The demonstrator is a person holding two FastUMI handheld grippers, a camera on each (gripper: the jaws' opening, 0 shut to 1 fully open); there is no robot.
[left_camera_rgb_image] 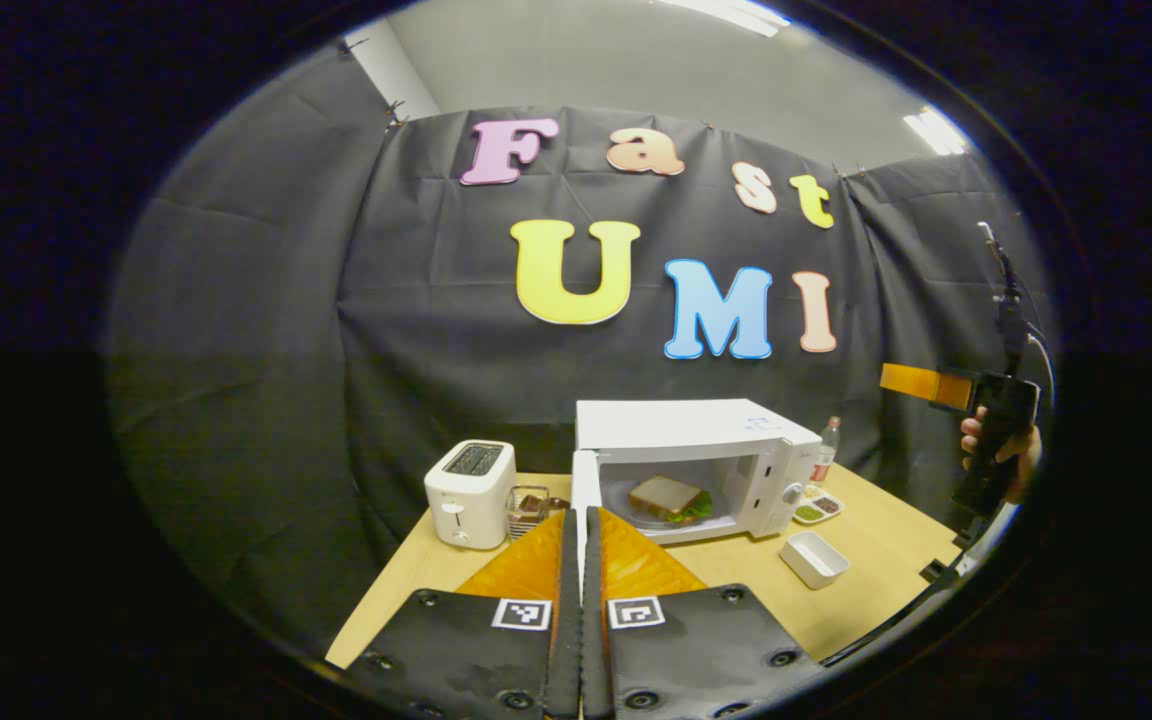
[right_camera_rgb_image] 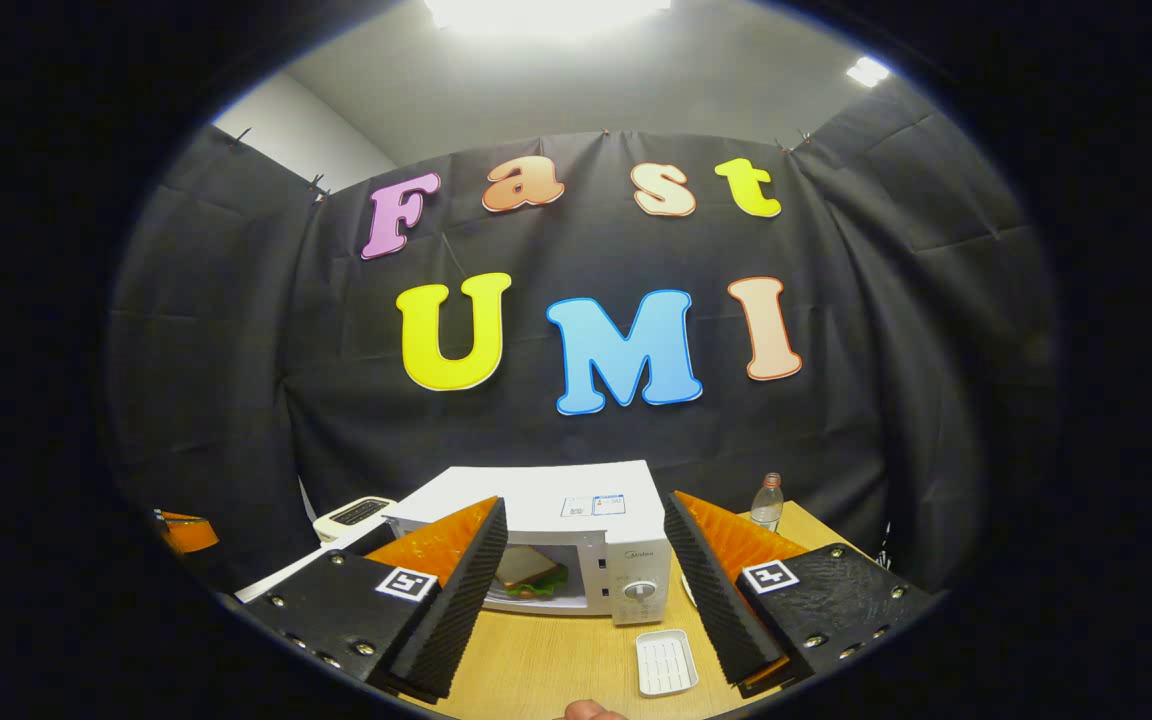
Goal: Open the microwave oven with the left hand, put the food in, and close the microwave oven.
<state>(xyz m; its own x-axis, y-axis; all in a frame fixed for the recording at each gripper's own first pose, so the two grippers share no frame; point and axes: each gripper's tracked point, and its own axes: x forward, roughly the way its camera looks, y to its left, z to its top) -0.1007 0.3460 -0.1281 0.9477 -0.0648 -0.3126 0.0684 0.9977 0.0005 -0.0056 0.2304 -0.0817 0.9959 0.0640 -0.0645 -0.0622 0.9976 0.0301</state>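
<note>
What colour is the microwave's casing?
White; the microwave shows best in the left gripper view.

White microwave [left_camera_rgb_image: 696,425] sits at the table's back, door [left_camera_rgb_image: 584,490] swung open, sandwich [left_camera_rgb_image: 671,497] on a plate inside.

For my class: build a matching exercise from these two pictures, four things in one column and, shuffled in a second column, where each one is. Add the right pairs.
Things
1. sandwich
2. toaster
3. bottle
4. empty white tray

Places
A. on the table in front of the microwave's control panel
B. left of the microwave
C. inside the open microwave
D. behind the microwave's right end

Pairs: 1-C, 2-B, 3-D, 4-A
</note>
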